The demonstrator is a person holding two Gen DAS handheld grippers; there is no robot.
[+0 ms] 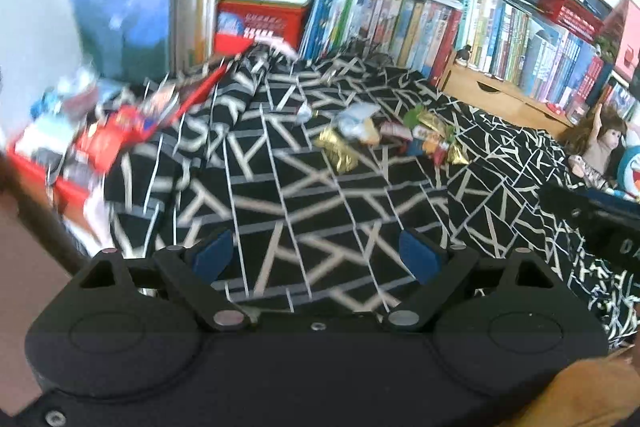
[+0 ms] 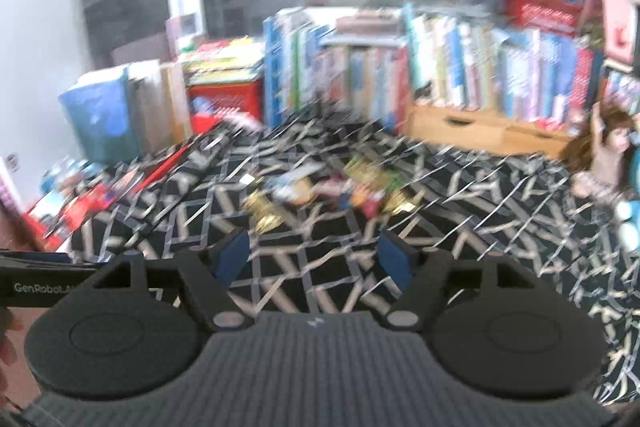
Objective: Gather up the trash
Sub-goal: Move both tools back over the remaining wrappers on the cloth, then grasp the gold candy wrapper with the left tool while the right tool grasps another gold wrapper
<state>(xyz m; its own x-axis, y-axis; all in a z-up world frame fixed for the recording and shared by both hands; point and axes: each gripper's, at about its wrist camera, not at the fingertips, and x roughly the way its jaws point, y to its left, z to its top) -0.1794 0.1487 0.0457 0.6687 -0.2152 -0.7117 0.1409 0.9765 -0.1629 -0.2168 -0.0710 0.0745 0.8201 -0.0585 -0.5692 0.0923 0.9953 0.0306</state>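
Observation:
A heap of crumpled wrappers (image 1: 384, 133) lies on the black cloth with white lines (image 1: 304, 211); a gold foil wrapper (image 1: 338, 147) sits at its near left. My left gripper (image 1: 316, 257) hovers over the cloth short of the heap, open, nothing between its blue pads (image 1: 212, 253). The right wrist view is blurred: the same wrappers (image 2: 328, 187) lie ahead on the cloth (image 2: 312, 267), with the gold foil wrapper (image 2: 264, 209) closest. My right gripper (image 2: 314, 257) is open and empty, just short of them.
Rows of books (image 1: 460, 15) and a wooden drawer unit (image 1: 496, 91) line the far side. A red box (image 1: 256, 27) and a blue box (image 1: 124, 23) stand at the back left. Loose packets (image 1: 108, 131) pile at the left. A doll (image 1: 600, 143) sits at the right.

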